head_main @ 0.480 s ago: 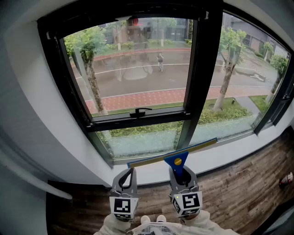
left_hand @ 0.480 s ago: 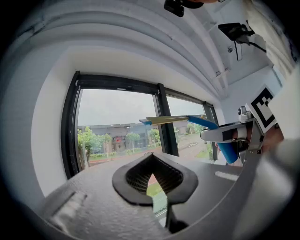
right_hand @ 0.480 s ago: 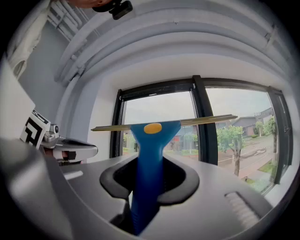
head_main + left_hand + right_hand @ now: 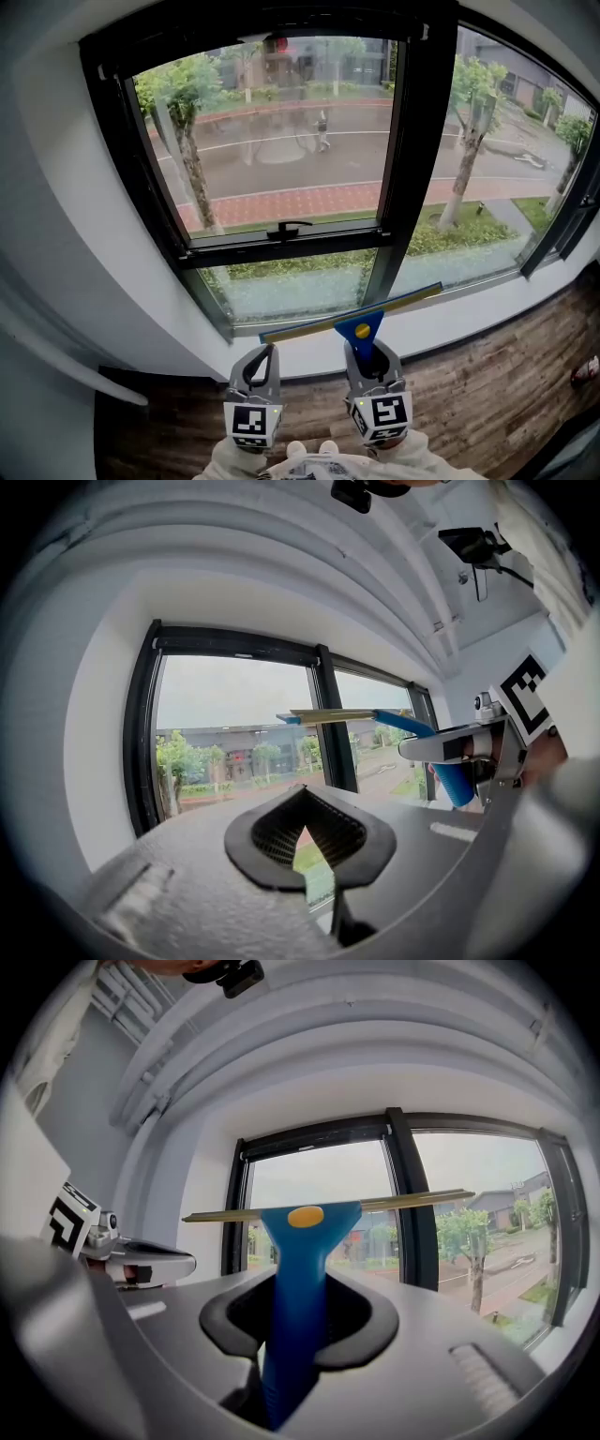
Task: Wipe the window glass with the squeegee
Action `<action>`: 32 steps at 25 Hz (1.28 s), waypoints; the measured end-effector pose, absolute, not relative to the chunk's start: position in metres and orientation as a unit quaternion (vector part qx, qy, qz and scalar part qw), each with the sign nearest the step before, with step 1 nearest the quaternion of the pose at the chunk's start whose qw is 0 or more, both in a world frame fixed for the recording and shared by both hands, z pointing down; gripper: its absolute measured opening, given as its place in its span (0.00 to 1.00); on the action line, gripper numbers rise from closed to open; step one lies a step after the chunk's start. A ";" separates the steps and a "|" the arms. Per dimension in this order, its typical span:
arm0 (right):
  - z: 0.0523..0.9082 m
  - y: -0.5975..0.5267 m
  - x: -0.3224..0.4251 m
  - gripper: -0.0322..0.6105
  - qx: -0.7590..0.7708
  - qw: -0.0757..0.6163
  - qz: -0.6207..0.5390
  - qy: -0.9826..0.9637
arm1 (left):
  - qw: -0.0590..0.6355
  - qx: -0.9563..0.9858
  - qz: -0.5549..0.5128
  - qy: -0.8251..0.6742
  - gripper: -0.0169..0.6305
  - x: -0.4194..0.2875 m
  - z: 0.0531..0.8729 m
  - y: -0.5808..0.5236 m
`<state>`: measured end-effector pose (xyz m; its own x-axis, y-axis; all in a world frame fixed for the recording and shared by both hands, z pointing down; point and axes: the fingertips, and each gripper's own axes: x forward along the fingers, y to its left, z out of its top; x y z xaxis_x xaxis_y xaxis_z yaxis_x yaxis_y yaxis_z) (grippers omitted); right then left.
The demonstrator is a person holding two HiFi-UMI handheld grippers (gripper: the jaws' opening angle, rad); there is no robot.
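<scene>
Nearest, the left gripper (image 4: 266, 356) is hovering with its jaws pressed together on nothing, just left of the right gripper (image 4: 367, 356), which is pinching the blue handle of the squeegee (image 4: 360, 325). Its blade is lying level before the white sill (image 4: 450, 314), below the window glass (image 4: 281, 159) beyond

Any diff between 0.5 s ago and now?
Nothing visibly changed. The right gripper is still shut on the squeegee handle, with the blade low in front of the window glass. The left gripper stays shut and empty beside it.
</scene>
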<state>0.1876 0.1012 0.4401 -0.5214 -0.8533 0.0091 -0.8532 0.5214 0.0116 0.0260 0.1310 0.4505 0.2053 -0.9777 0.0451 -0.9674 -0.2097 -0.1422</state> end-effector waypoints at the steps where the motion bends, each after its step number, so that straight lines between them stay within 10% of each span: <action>1: 0.441 0.100 0.188 0.22 0.489 0.006 0.000 -0.872 | 0.041 -0.774 -0.063 0.629 0.03 0.025 0.451 0.129; 32: 0.423 -0.117 0.032 0.22 0.515 -0.001 -0.015 -0.857 | 0.078 -0.787 -0.037 0.610 0.03 -0.138 0.421 -0.093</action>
<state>0.0316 -0.1169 0.4226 -0.4691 -0.8830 -0.0175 -0.8831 0.4686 0.0244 -0.1385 -0.0926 0.4213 0.2520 -0.9670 -0.0366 -0.9554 -0.2426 -0.1682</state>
